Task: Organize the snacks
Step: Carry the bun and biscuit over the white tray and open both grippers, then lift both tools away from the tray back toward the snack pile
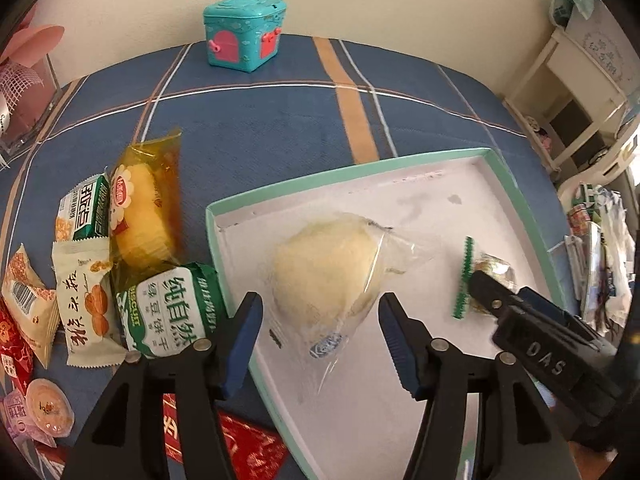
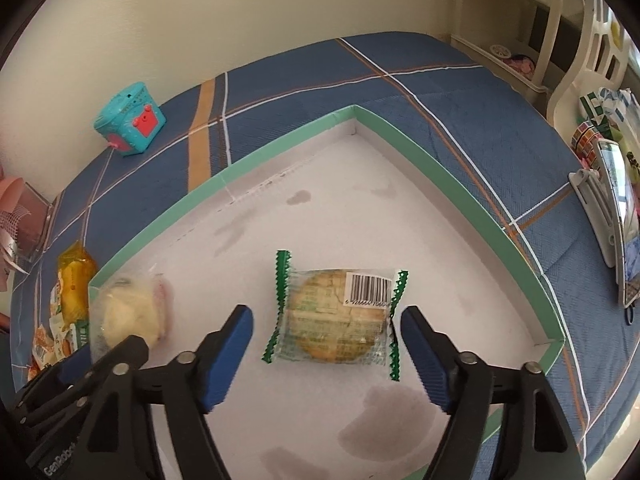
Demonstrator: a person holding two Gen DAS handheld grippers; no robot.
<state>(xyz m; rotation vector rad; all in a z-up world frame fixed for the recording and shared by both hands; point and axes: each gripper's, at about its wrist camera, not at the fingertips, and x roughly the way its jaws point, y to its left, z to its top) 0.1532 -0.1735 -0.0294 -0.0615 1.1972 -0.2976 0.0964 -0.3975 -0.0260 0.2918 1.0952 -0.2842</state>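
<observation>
lying in the green-rimmed tray, wrapped bun, biscuit packet, both grippers spread apart

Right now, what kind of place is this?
Probably a home room, maybe a child's: blue plaid tablecloth, teal toy chest with pink doors, cream furniture, and wrapped snacks beside a green-rimmed white cardboard tray.

A counter draped in blue plaid cloth carries a shallow green-rimmed tray at its middle, with a teal toy chest near the far wall. Packaged snacks lie in a cluster on the cloth just beside the tray's left edge, and a clear box stands at the far left.
</observation>
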